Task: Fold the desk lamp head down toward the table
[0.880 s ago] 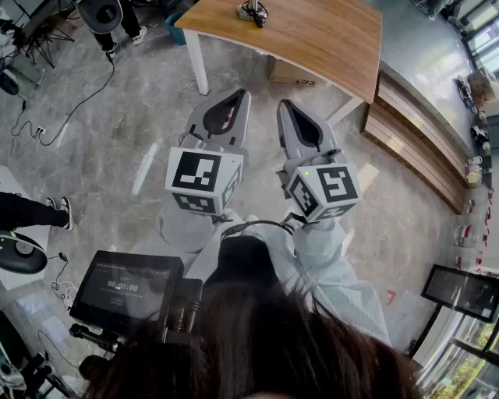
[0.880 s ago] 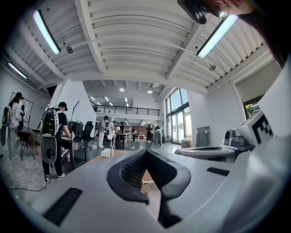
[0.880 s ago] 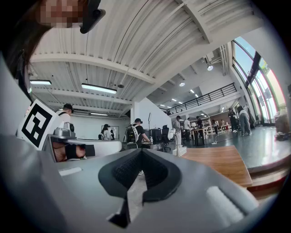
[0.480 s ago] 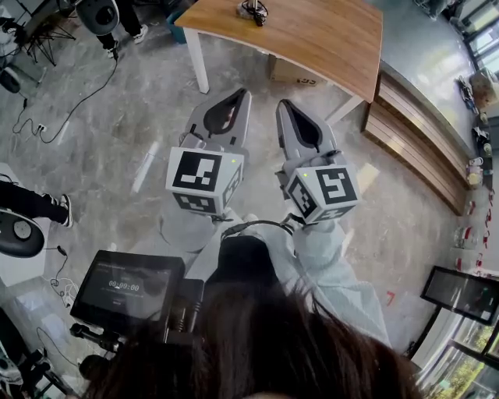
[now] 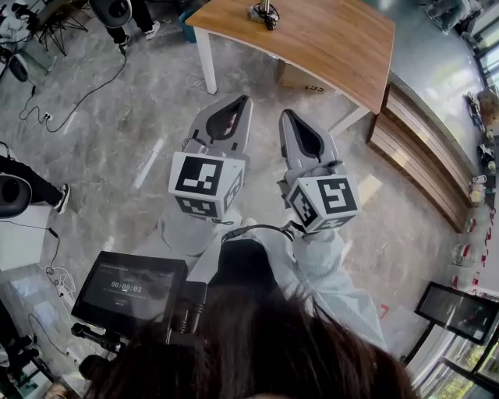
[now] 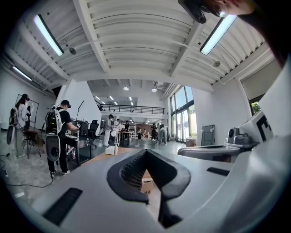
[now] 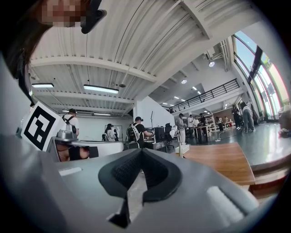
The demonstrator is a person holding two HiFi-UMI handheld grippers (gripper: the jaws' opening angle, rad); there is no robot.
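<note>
held shut and empty: left tool (image 5: 243,99) and right tool (image 5: 285,114), side by side, well short of the tabletop (image 5: 335,43). lamp (image 5: 265,11) at the tabletop's far edge. best to step close, open one tool, grip near the lamp's top, ease down slowly.

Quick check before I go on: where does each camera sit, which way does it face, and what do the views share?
Head view: on the person's head, looking steeply down at the floor; shows hair, sleeves, left gripper and right gripper, both shut.
Left gripper view: rides the left gripper, level along its closed fingers toward the wooden table; right gripper at right.
Right gripper view: rides the right gripper, level along its fingers; left gripper's marker cube at left.
Shared: all three show the table and desk lamp.
</note>
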